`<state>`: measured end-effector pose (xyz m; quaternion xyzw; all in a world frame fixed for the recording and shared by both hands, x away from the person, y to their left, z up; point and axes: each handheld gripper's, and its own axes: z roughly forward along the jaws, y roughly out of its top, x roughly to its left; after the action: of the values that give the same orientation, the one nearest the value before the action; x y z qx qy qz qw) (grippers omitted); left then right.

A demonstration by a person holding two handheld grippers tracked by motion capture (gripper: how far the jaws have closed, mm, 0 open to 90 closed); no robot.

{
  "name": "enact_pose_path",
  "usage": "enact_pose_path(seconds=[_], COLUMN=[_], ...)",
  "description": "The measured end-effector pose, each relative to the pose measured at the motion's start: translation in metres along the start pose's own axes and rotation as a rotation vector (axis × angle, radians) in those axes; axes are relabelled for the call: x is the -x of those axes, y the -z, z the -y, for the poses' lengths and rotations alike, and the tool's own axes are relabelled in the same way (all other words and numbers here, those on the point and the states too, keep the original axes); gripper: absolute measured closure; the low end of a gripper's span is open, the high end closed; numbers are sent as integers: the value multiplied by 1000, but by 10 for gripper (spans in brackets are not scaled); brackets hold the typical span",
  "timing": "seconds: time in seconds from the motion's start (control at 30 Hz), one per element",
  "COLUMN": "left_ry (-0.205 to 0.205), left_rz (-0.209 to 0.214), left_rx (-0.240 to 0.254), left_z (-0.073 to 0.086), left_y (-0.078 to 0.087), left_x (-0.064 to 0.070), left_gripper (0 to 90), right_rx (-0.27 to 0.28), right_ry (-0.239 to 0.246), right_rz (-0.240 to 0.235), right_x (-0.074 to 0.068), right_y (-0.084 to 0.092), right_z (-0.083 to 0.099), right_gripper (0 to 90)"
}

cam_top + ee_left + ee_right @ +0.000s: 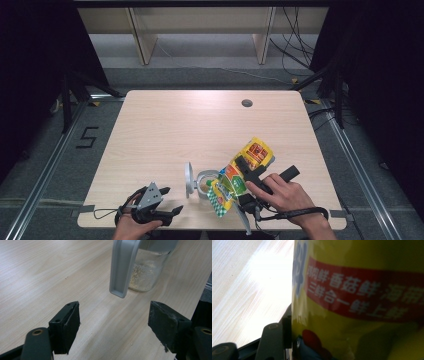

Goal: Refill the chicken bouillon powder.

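worktop [165, 130]: light wood, mostly bare; all action at near edge by the person.
bag [240, 175]: yellow seasoning pouch w/ red band, tipped mouth-down toward jar opening at near-right of worktop. Judged: tilt is for pouring granules in.
jar [206, 182]: clear container w/ hinged grey lid [189, 178] flipped up, stands just left of bag's low end. Left gripper view shows pale granules at the bottom [143, 277], so filling looks partly done. Lid up = mouth clear for pour.
right tool [248, 172]: clamped on bag, mid-body; right gripper view has left pad [287, 332] pressed on the yellow film, other pad hidden. Grip at mid-body prob. keeps mouth free.
left tool [165, 202]: released, jaws wide, nothing between; sits at near-left of worktop, aimed at jar but apart from it. Judged: on standby to steady jar if it shifts.
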<state>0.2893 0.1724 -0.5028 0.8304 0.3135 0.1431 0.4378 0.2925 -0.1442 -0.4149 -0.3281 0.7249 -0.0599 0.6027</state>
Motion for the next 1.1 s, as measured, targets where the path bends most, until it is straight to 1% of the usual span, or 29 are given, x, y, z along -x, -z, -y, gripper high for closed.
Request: enact_pose_path(seconds=[0.03, 0.07, 0.1, 0.13, 0.17, 0.2, 0.23, 0.27, 0.3, 0.33, 0.37, 0.4, 0.43, 0.5, 0.53, 0.57, 0.6, 0.7, 0.73, 0.77, 0.8, 0.83, 0.87, 0.9, 0.97, 1.0, 1.03, 1.07, 1.1], left_ry=[1, -18, -5, -41, -31, -27, -38, -32, -32, -5, -5, -13, -51, -29, -40, -36, -11, -11, -35, -44, -46, -32, -32, -5, -32, -6, -37, -57, -49], left_rz=[-7, -6, -2, -12, -7, -7, -7, -4, -4, -1, -2, -9, -16, -7, -8, -10, -3, -8, -11, -14, -11, -8, -8, -6, -7, -3, -14, -9, -11], left_rx=[14, 9, -5, -18, 1, 11, -10, -19, -19, -5, -4, -8, -20, 10, -11, -19, -8, -10, -14, -18, -18, -23, -23, 1, -1, -7, -24, -22, -24], left_z=[1, 0, 0, -1, -1, -1, -1, -1, -1, 0, 0, 0, -1, -1, -1, -1, 0, 0, -1, -1, -1, -1, -1, 0, 0, 0, -1, -1, -1], left_y=[-1, 0, 1, 2, 1, 0, 1, 1, 1, 0, 0, 1, 2, 0, 1, 1, 1, 1, 2, 2, 2, 2, 2, 0, 1, 1, 2, 2, 2], left_x=[0, -1, 0, -2, -1, 0, -1, -1, -1, 0, 0, -1, -2, 0, -1, -2, -1, -1, -2, -2, -2, -2, -2, 0, -2, -1, -2, -3, -2], left_gripper=[254, 254, 254, 254, 254, 254, 254, 254, 254, 254, 254, 254, 254, 254, 254, 254, 254, 253, 254, 253, 253, 252, 252, 252, 252, 252, 252, 252, 252], right_rx=[-10, -17, -11, -6, -14, -17, -13, -17, -20, -28, -32, -29, -30, -31, -28, -27, -30, -29, -29, -30, -33, -30, -31, -35, -40, -37, -36, -38, -38], right_ry=[-13, -8, 7, 3, -17, -13, 16, -3, -3, -2, 1, -4, -4, -2, -3, 1, 2, -2, 2, 6, -3, 5, 13, 18, 27, 33, 34, 38, 38], right_rz=[-7, -9, -9, -6, -10, -3, 2, -4, 1, -3, -2, -1, -3, 2, 3, 3, 4, 1, 2, 3, 1, 10, 14, 17, 23, 19, 20, 19, 15], right_x=[-1, -2, -2, -2, -3, -2, 0, 0, -1, -1, -2, -2, -2, -1, -1, -1, -1, -2, -2, -1, -2, -1, 0, 0, 0, 0, -1, -1, 0], right_y=[0, 0, -1, -1, 0, 0, 0, 0, 0, 0, 0, 0, 1, 1, 1, 1, 1, 1, 2, 2, 3, 3, 3, 4, 4, 4, 4, 4, 4], right_z=[-1, -2, -1, -1, -1, -1, 1, 1, 1, 1, 2, 2, 2, 3, 3, 3, 3, 4, 4, 4, 4, 4, 5, 5, 5, 5, 5, 4, 4], right_gripper=[448, 448, 448, 448, 448, 448, 448, 448, 448, 448, 448, 448, 448, 448, 447, 448, 448, 447, 448, 447, 447, 448, 447, 447, 447, 447, 447, 447, 447])
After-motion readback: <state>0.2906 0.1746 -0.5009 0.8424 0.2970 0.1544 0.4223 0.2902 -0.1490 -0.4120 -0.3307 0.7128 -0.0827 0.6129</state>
